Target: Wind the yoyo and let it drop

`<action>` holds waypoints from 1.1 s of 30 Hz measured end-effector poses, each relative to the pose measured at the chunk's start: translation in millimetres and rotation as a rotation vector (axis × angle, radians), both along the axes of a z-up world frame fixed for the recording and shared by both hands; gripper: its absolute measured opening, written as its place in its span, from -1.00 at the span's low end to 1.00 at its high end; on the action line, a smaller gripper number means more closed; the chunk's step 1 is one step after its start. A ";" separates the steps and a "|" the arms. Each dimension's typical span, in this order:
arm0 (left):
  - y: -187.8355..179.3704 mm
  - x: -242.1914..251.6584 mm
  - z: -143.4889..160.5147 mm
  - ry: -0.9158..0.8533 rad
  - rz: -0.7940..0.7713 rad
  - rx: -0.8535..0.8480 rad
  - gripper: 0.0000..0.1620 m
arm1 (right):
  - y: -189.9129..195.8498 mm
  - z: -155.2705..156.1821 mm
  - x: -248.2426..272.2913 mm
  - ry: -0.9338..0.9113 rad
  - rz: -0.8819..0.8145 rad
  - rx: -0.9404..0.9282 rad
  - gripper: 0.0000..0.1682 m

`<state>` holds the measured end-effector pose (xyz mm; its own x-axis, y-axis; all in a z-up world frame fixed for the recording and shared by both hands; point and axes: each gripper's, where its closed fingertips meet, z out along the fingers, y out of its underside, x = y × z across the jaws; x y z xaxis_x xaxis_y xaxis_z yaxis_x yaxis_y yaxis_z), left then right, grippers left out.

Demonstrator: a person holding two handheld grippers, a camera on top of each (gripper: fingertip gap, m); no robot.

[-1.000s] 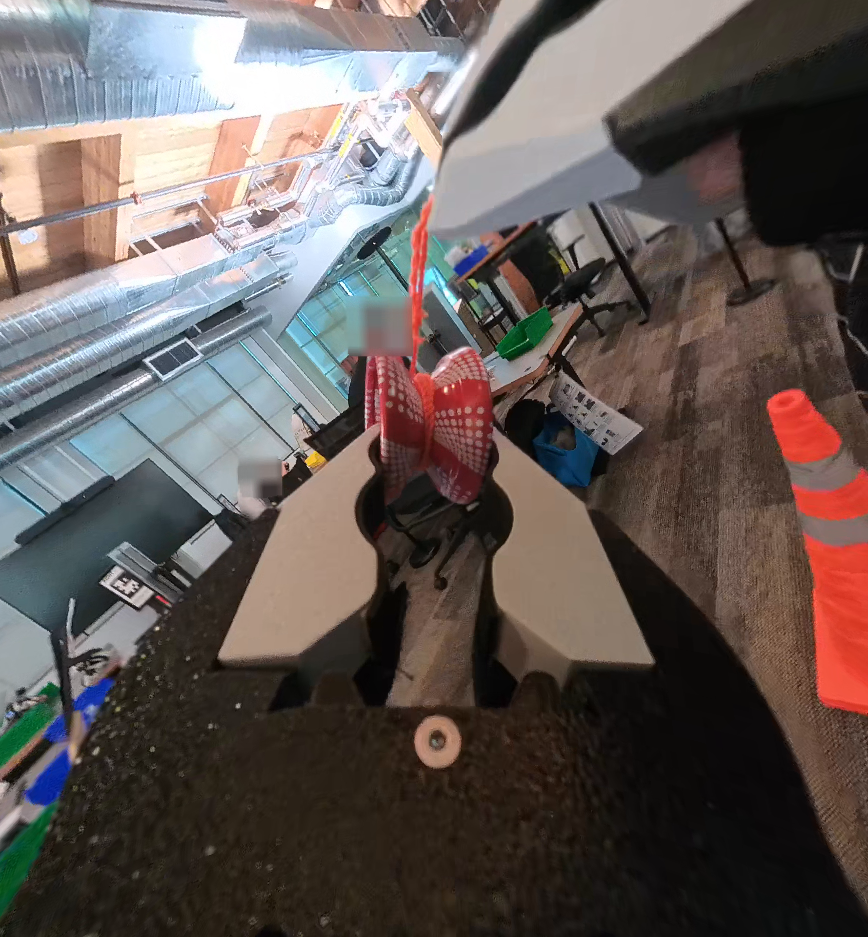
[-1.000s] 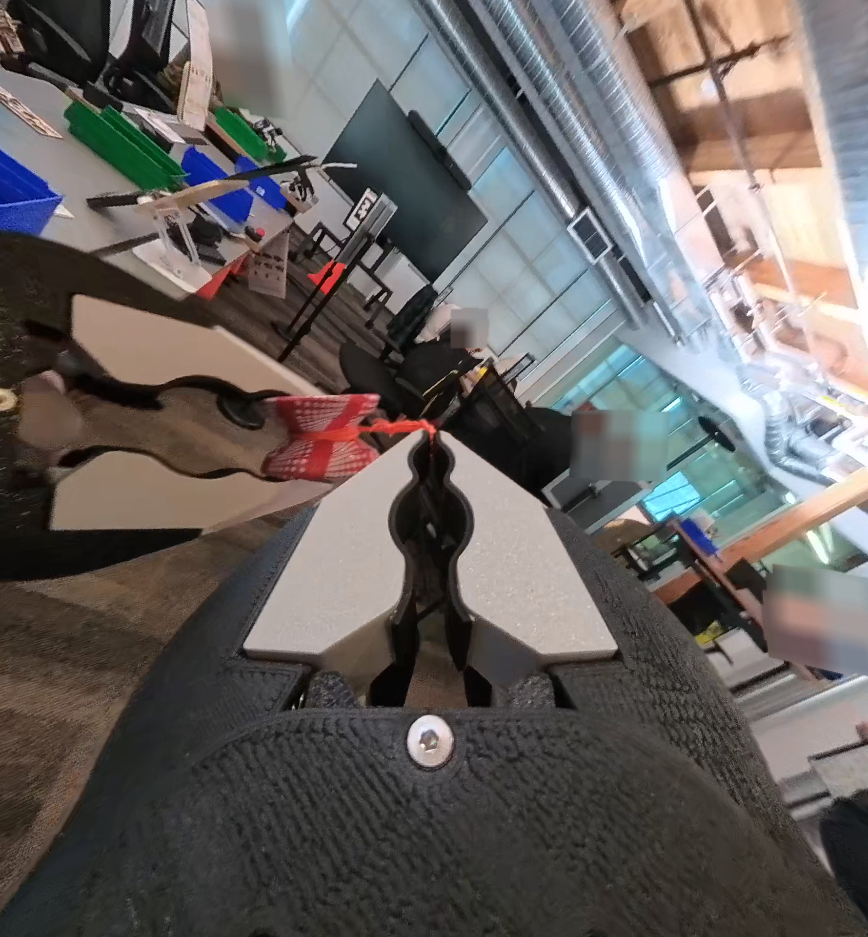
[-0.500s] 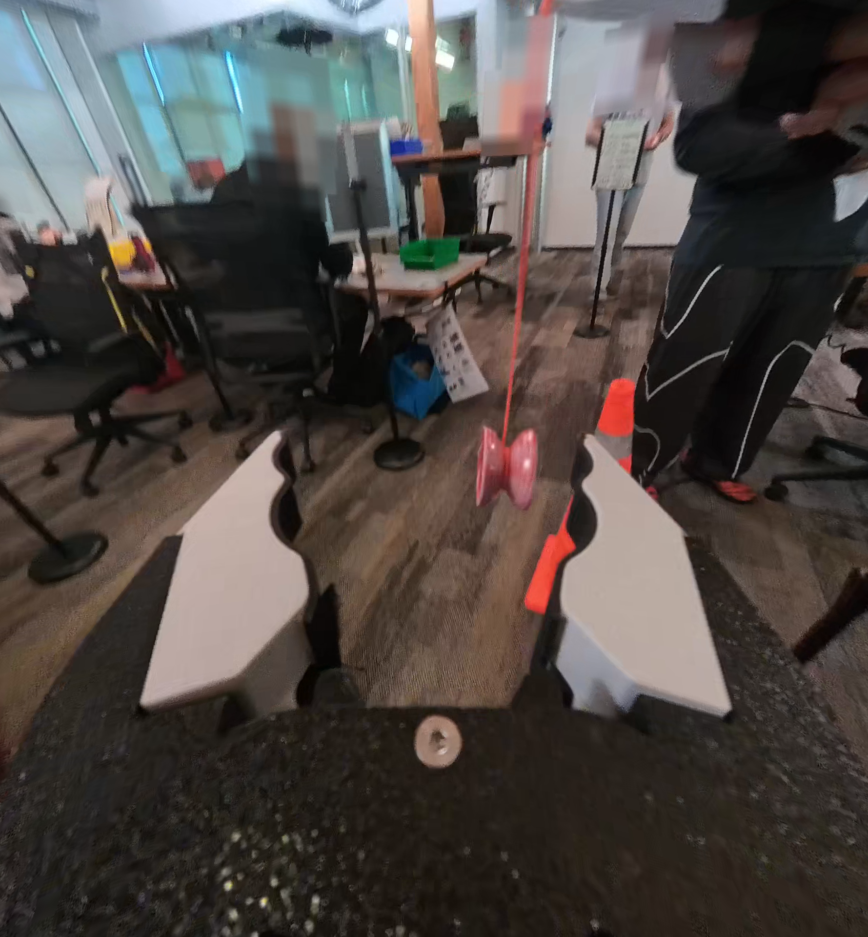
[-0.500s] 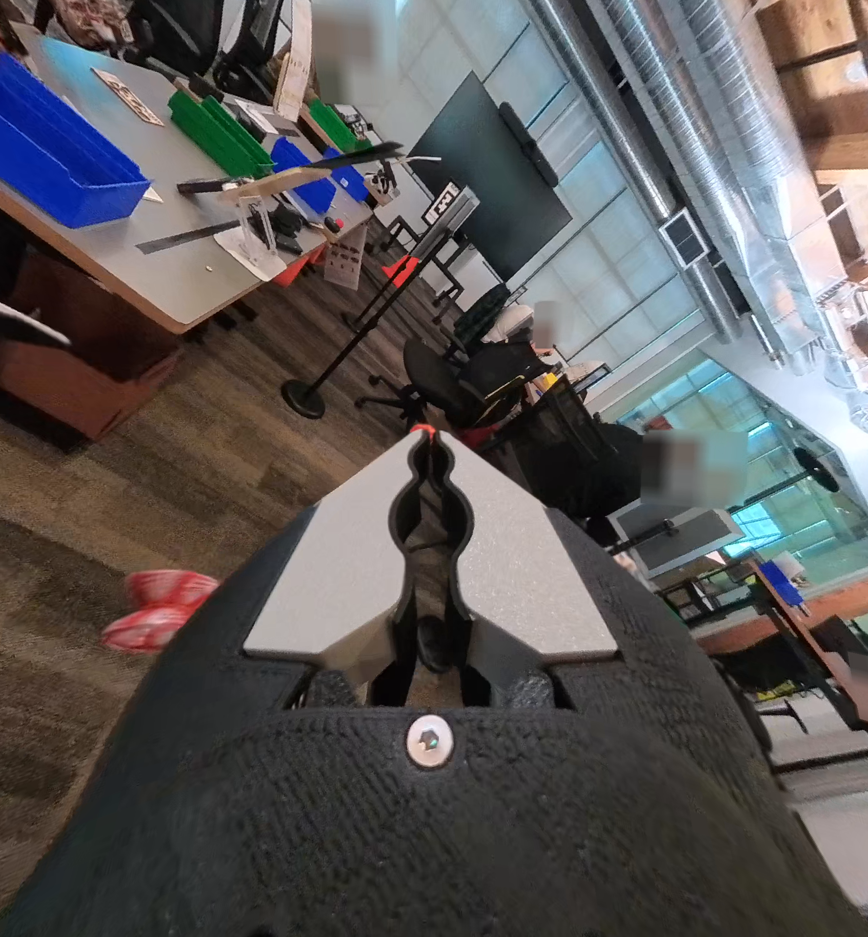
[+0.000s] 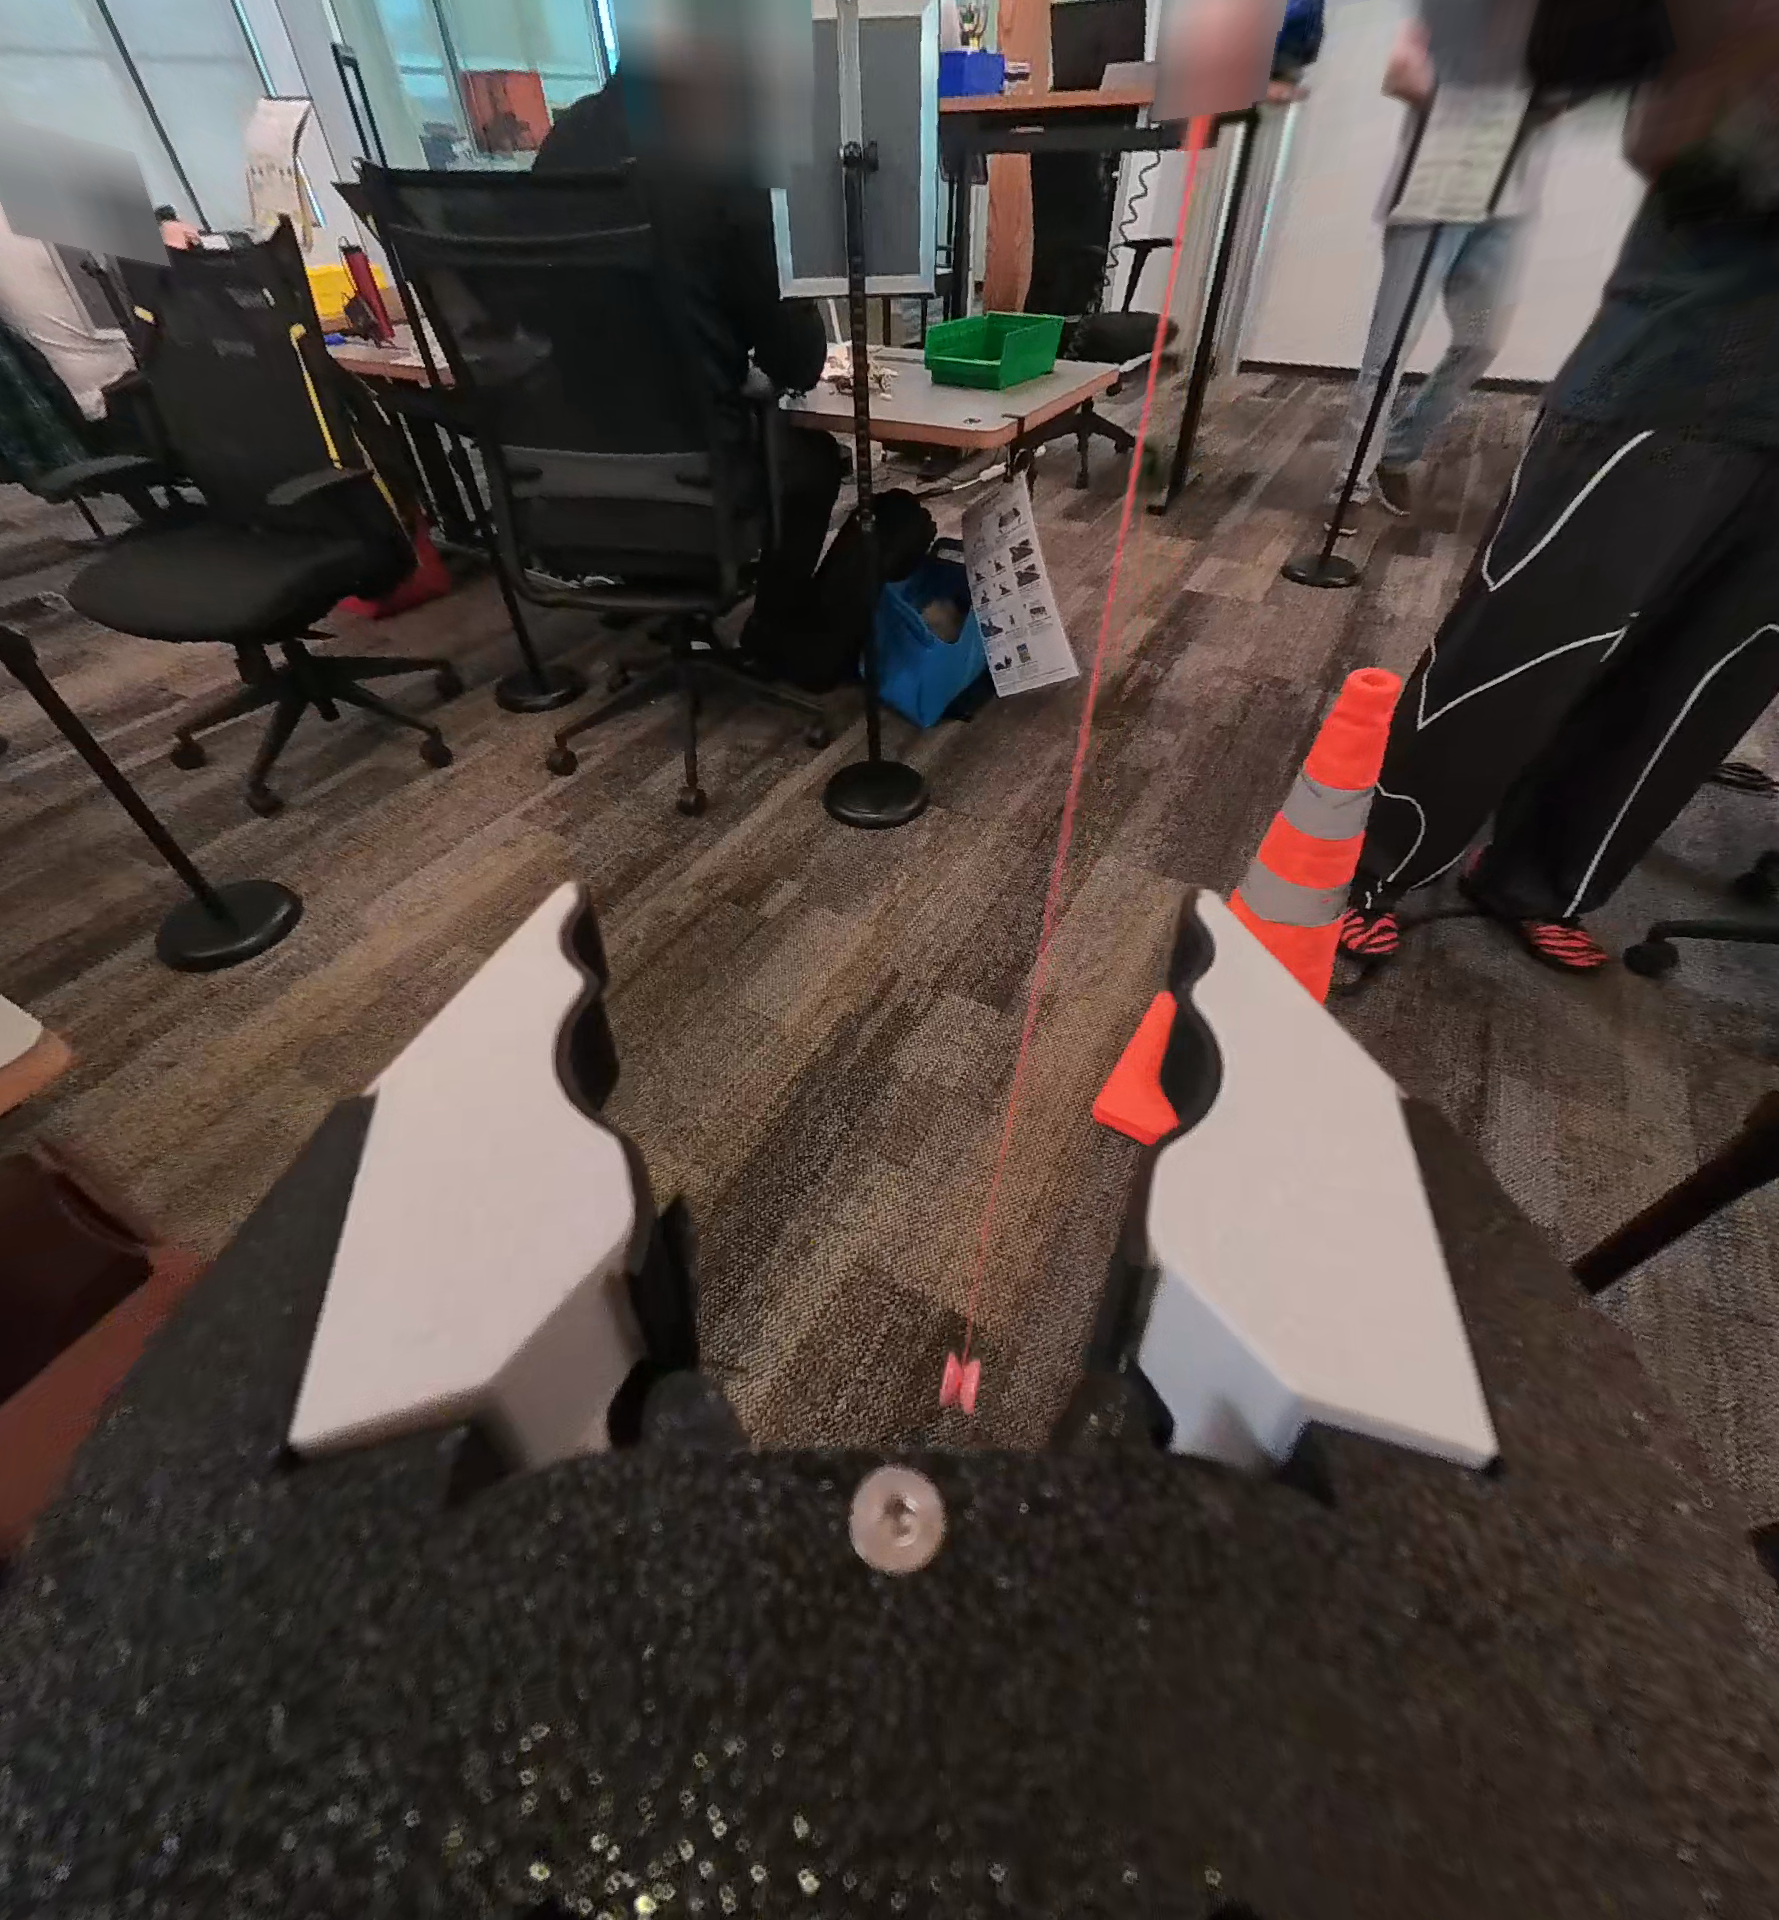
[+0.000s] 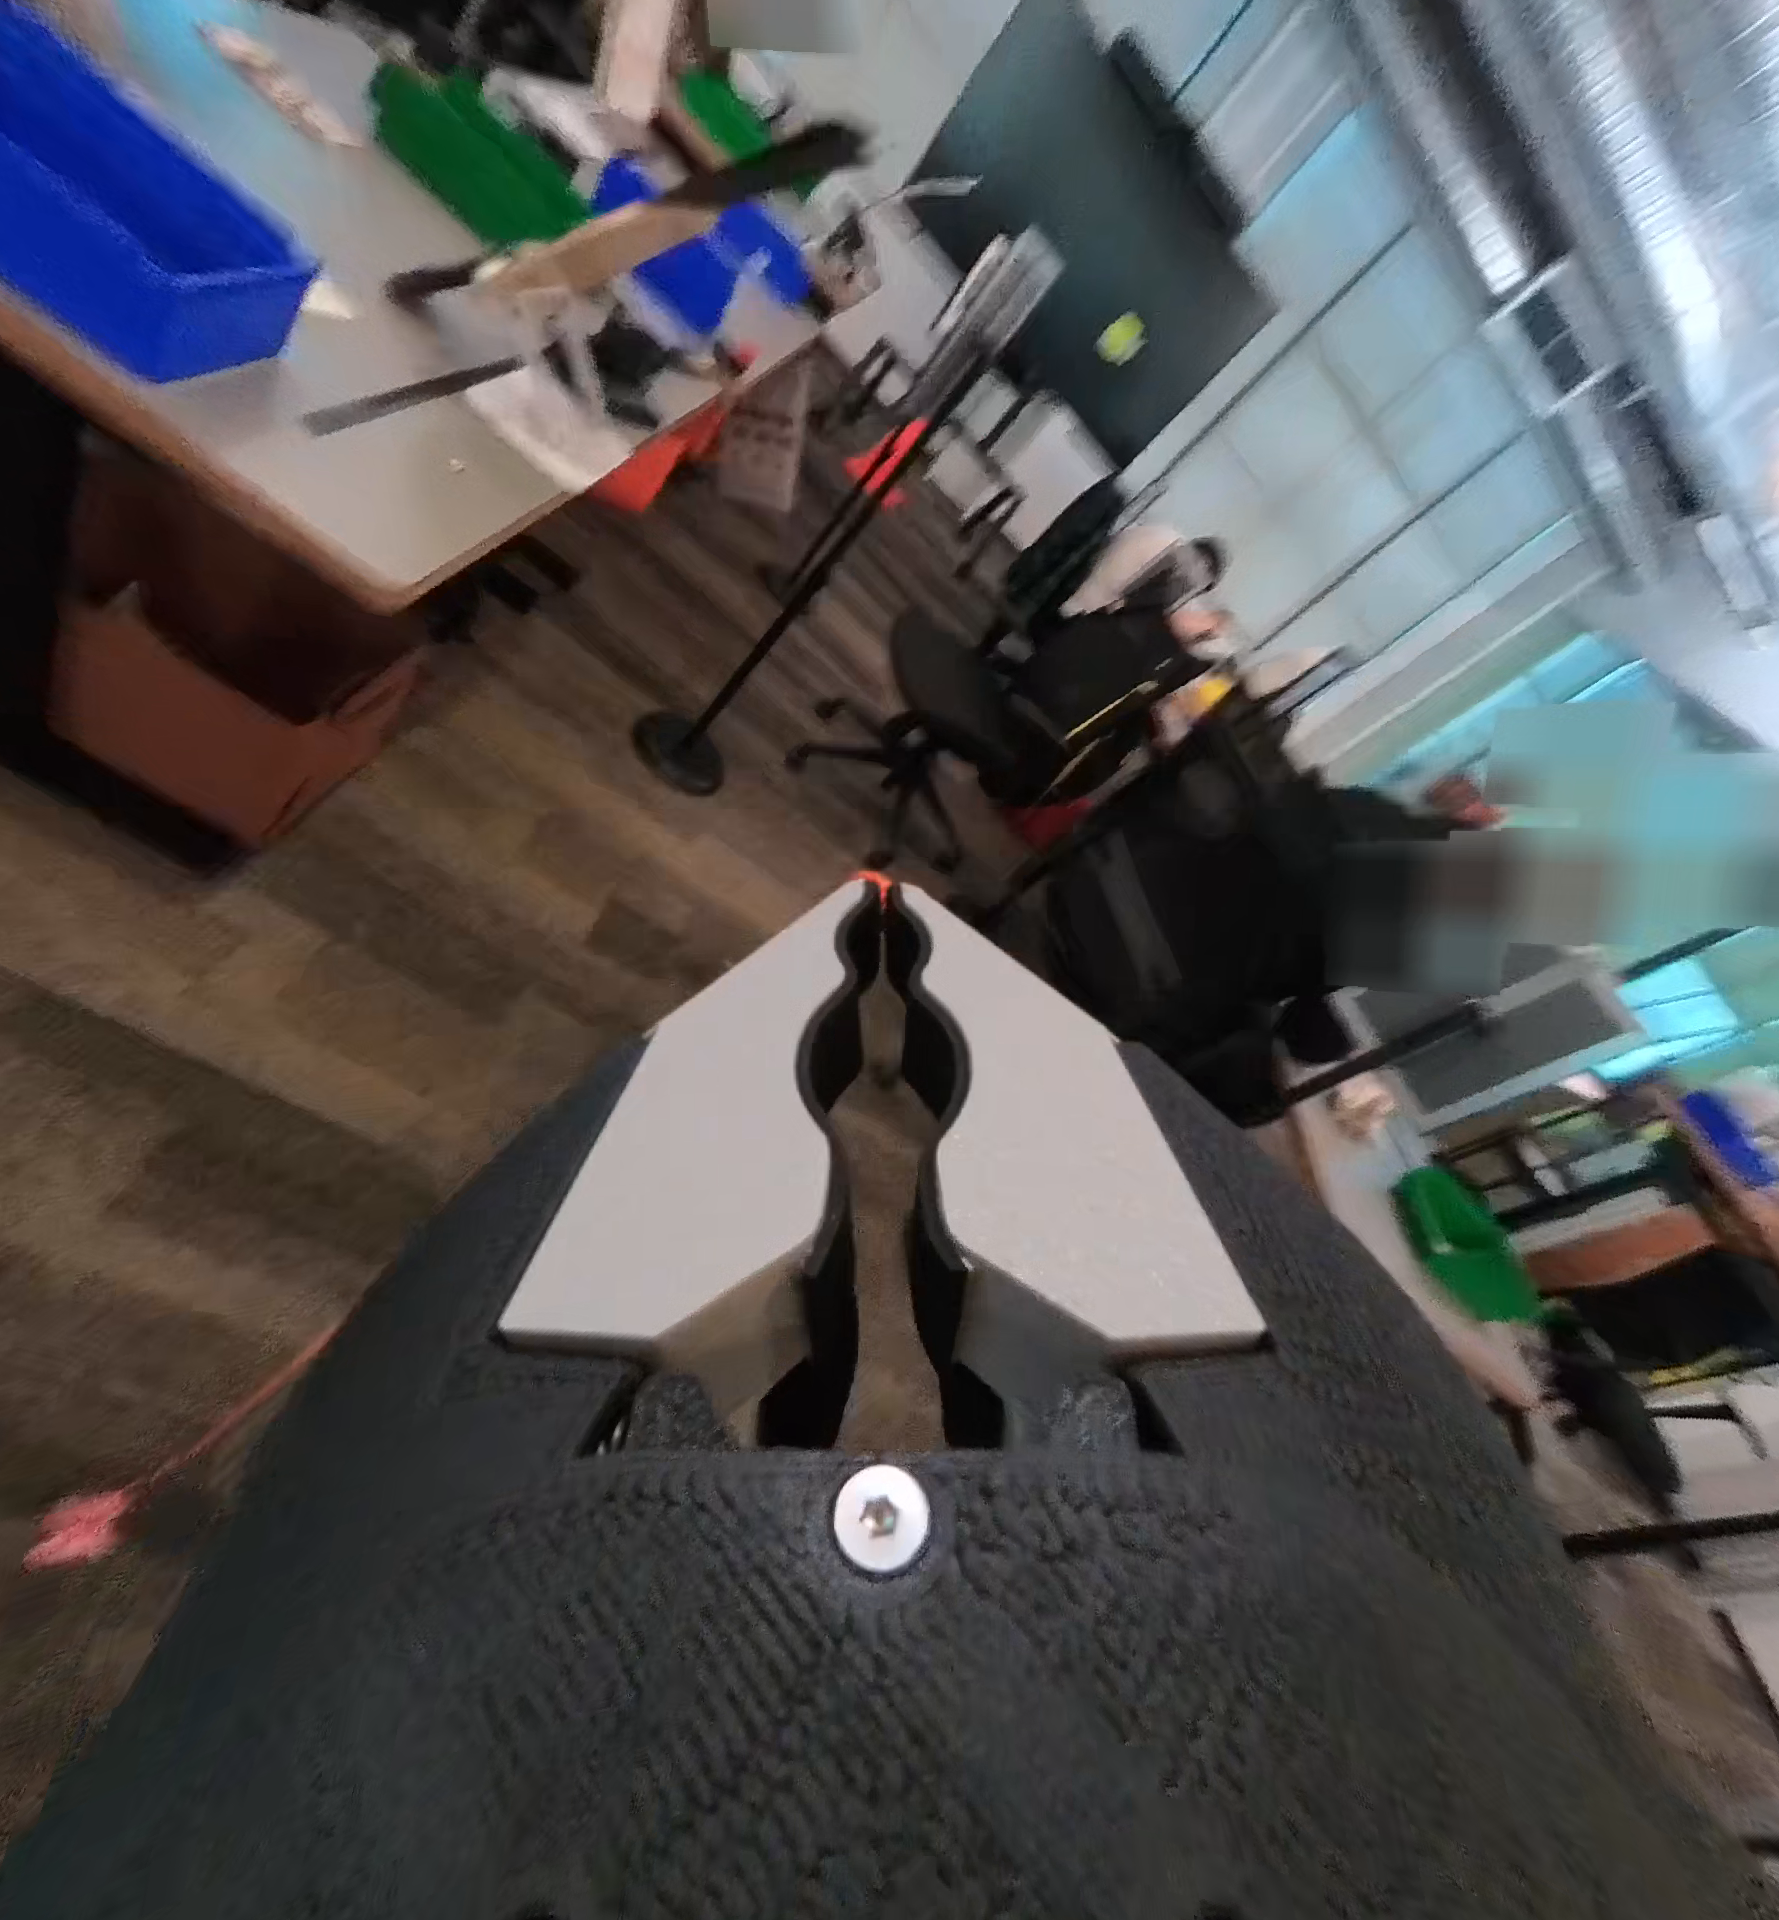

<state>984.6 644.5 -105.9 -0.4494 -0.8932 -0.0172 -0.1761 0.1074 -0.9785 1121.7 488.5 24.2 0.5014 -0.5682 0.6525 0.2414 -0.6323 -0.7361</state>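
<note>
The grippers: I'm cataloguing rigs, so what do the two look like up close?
Both match. The left gripper and right gripper each have a rough, speckled black body, two pale grey angular fingers with wavy black inner edges, and one silver screw centred on the body. No cables, markings or sleeves show.

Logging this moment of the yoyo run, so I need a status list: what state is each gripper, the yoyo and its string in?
left gripper: open, holding nothing
right gripper: shut on the string's end
yoyo: released, hanging low above the carpet
string: unwound, stretched in a straight line
traffic cone: upright on the floor
</note>
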 end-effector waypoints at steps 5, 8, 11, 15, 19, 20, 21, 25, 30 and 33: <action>-2.1 0.3 10.5 -0.035 -0.002 -0.013 0.29 | -55.5 252.9 -52.1 -0.487 -0.023 0.310 -1.00; -5.2 -0.3 15.6 -0.040 -0.016 -0.050 0.27 | -59.4 275.4 -55.4 -0.489 -0.016 0.240 -1.00; -9.9 -0.3 12.9 -0.033 -0.032 -0.054 0.25 | -61.1 255.7 -42.1 -0.411 -0.026 0.175 -1.00; -20.2 -0.5 11.5 -0.025 -0.061 -0.065 0.24 | -71.7 219.1 -22.2 -0.303 -0.066 0.141 -1.00; -29.8 -0.4 11.0 -0.028 -0.085 -0.051 0.23 | -78.3 173.3 -14.1 -0.205 -0.085 0.110 -1.00; -32.0 -0.5 10.5 -0.026 -0.089 -0.049 0.23 | -79.9 161.3 -14.1 -0.186 -0.090 0.106 -1.00; -34.1 -0.4 9.3 -0.022 -0.095 -0.048 0.22 | -82.3 149.5 -13.3 -0.171 -0.100 0.098 -1.00; -37.0 -1.7 5.4 -0.007 -0.113 -0.050 0.22 | -94.0 93.9 -8.5 -0.085 -0.153 0.074 -1.00; -38.1 -3.6 -0.7 0.012 -0.120 -0.051 0.20 | -106.1 1.0 -0.6 0.113 -0.197 0.063 -1.00; -38.6 -5.1 -4.3 0.029 -0.122 -0.057 0.20 | -102.6 -47.4 -2.6 0.212 -0.192 0.049 -1.00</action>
<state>979.5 605.9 -110.3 -0.5547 -0.8308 0.0461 -0.1929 0.0745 -0.9784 1119.1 385.8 -23.2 0.5038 -0.6945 0.5137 -0.0422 -0.6138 -0.7883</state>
